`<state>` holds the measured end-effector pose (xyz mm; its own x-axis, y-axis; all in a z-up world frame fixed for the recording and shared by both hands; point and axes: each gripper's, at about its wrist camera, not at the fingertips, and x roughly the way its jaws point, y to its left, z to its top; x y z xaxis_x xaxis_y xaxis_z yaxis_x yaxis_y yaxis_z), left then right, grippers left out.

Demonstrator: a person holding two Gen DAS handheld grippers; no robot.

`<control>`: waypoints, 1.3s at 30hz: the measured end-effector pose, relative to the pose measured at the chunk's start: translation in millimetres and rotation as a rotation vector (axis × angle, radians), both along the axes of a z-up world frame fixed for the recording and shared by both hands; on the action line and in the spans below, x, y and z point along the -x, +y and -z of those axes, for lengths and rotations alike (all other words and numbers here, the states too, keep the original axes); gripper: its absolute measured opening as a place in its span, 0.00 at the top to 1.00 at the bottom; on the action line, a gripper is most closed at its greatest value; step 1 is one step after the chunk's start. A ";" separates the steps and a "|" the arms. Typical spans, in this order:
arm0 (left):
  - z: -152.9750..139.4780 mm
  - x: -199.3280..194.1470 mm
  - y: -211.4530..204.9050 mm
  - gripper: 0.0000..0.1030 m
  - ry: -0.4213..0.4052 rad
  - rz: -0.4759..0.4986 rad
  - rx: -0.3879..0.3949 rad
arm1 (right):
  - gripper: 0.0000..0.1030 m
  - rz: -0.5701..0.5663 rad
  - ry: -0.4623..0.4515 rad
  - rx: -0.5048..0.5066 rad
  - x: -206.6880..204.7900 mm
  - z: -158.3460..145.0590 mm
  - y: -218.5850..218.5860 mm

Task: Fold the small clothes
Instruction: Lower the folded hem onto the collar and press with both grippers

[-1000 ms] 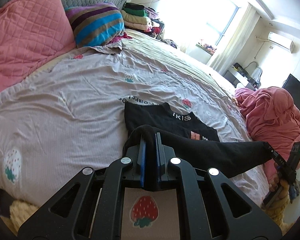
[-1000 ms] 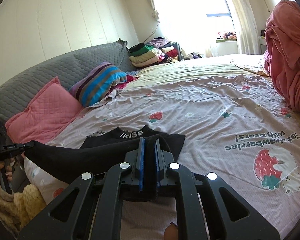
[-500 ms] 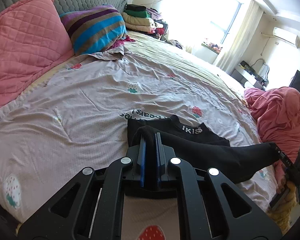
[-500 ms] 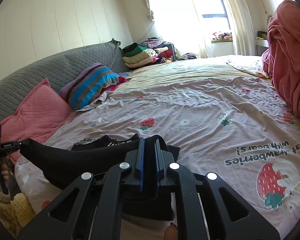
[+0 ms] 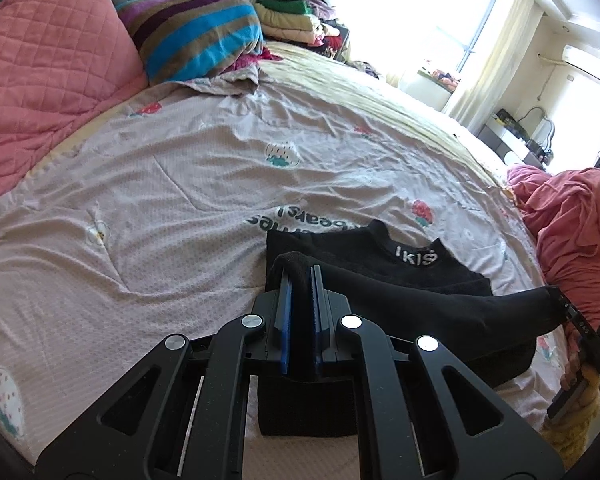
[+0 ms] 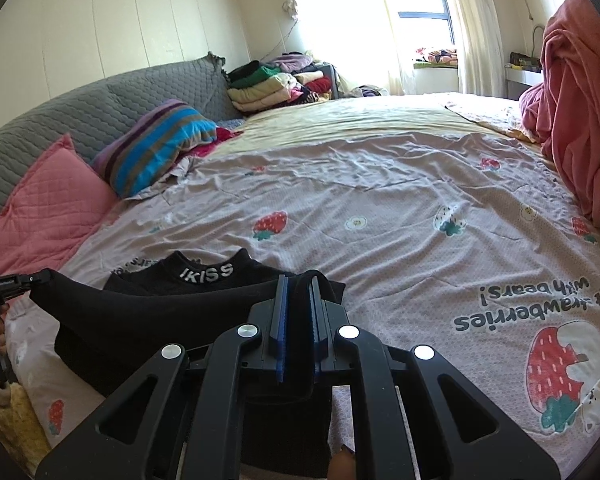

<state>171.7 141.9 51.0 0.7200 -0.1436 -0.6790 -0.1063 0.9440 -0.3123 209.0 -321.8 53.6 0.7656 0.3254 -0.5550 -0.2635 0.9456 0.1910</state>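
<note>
A small black garment [image 5: 400, 304] with a white "IKISS" collar band lies on the strawberry-print bedspread [image 5: 160, 200]. My left gripper [image 5: 300, 276] is shut on its near left corner. My right gripper [image 6: 299, 284] is shut on its near right corner. Between them the near edge is lifted and stretched taut above the collar part [image 6: 206, 272], which lies flat on the bed. The right gripper shows at the right edge of the left wrist view [image 5: 580, 324]. The left gripper shows at the left edge of the right wrist view [image 6: 16, 280].
A pink quilted pillow [image 5: 48, 60] and a striped pillow [image 5: 196, 36] lie at the head of the bed by a grey headboard [image 6: 80, 112]. A stack of folded clothes [image 6: 276, 84] sits beyond. A heap of pink bedding [image 6: 580, 100] rises on the right.
Both grippers have moved forward over the bed with the lifted black edge, bringing it closer to and partly over the collar part. Both stay shut on the garment.
</note>
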 end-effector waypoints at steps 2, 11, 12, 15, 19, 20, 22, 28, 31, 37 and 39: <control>5.9 -2.9 1.1 0.97 0.008 -0.002 0.014 | 0.92 0.003 0.006 0.011 -2.6 3.7 2.1; 11.2 -3.5 -2.9 0.94 0.001 -0.018 -0.030 | 0.73 0.035 0.045 0.057 -11.4 20.2 7.5; 10.5 -1.6 -2.7 0.92 -0.004 -0.017 -0.026 | 0.68 0.048 0.032 0.071 -8.9 20.2 7.3; 6.6 7.7 -4.6 0.86 -0.022 -0.013 -0.032 | 0.68 0.059 0.015 0.067 -1.2 18.3 4.5; 5.8 17.9 -15.7 0.86 -0.029 0.029 -0.043 | 0.69 0.013 -0.005 0.072 12.9 14.8 10.1; 7.4 19.4 -20.2 0.86 -0.024 0.045 -0.052 | 0.70 -0.005 -0.008 0.084 17.3 14.5 14.1; 13.9 21.1 -30.6 0.86 -0.004 0.076 -0.076 | 0.77 -0.069 -0.004 0.112 26.9 16.8 26.4; 52.5 14.1 -64.6 0.87 0.092 0.159 -0.151 | 0.79 -0.186 0.071 0.192 36.0 41.5 60.2; 61.8 7.6 -74.0 0.87 0.102 0.165 -0.184 | 0.79 -0.182 0.121 0.265 28.6 60.1 72.4; 68.3 -14.9 -87.5 0.87 0.110 0.175 -0.224 | 0.79 -0.158 0.191 0.268 -4.7 83.5 80.6; 68.9 -24.6 -87.3 0.87 0.113 0.173 -0.222 | 0.79 -0.147 0.190 0.266 -14.6 83.6 82.3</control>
